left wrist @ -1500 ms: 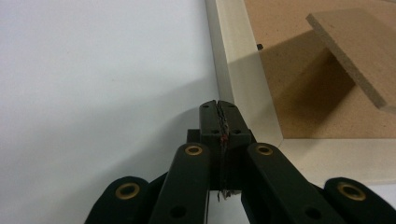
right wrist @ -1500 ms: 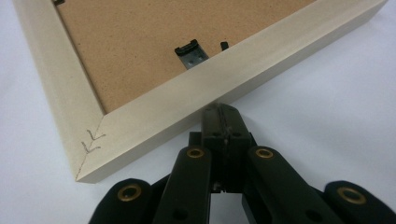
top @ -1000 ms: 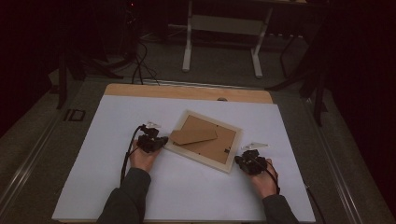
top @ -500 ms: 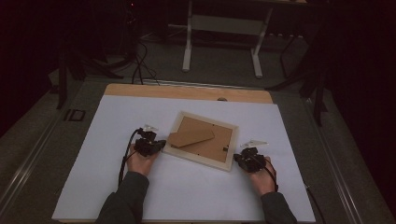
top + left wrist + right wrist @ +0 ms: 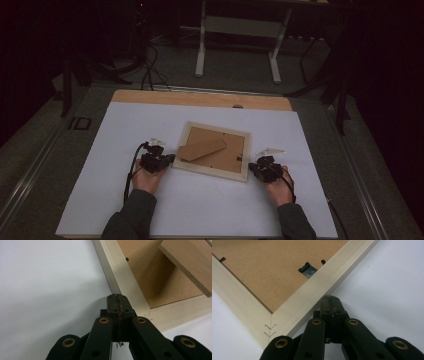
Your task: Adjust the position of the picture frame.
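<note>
A pale wooden picture frame [image 5: 214, 151], lying face-down with its brown fibreboard back up, rested on the white table sheet [image 5: 125, 125] between both grippers. The left gripper [image 5: 117, 298], jaws closed and empty, touched its left edge; the right gripper [image 5: 331, 302], likewise closed, pressed its right edge.

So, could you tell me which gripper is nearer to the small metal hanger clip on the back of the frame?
The right gripper. It sits shut against the frame rail just outside the clip. The left gripper presses the frame's opposite side, far from it.
</note>
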Available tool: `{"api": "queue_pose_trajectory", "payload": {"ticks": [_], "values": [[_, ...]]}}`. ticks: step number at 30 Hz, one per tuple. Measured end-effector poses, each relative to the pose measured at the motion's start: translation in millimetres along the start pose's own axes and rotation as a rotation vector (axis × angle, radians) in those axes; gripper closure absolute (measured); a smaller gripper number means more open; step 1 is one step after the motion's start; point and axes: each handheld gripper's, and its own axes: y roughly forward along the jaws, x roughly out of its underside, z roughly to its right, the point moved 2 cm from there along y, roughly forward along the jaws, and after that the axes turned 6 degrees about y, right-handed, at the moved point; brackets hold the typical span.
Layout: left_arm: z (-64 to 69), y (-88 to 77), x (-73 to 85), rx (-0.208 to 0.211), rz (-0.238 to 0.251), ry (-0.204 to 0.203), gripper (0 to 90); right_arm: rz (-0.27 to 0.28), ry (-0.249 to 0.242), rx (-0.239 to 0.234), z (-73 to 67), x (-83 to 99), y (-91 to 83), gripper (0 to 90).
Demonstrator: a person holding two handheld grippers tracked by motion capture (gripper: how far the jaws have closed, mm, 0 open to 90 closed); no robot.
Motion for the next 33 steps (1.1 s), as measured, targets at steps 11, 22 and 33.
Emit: {"api": "queue_pose_trajectory", "payload": {"ticks": [11, 22, 33], "values": [[1.8, -7.2, 9.9, 0.007, 0.016, -0.017, 90.0, 0.006, 0.007, -0.01, 0.1, -3.3, 3.7, 90.0], [-0.8, -12.3, 14.6, 0.015, 0.019, -0.039, 90.0, 0.005, 0.015, -0.01, -2.4, -10.4, 10.0, 90.0], [-2.1, -16.6, 17.5, 0.004, 0.012, -0.028, 90.0, 0.013, 0.025, -0.012, -4.6, -14.3, 14.6, 90.0]]}}
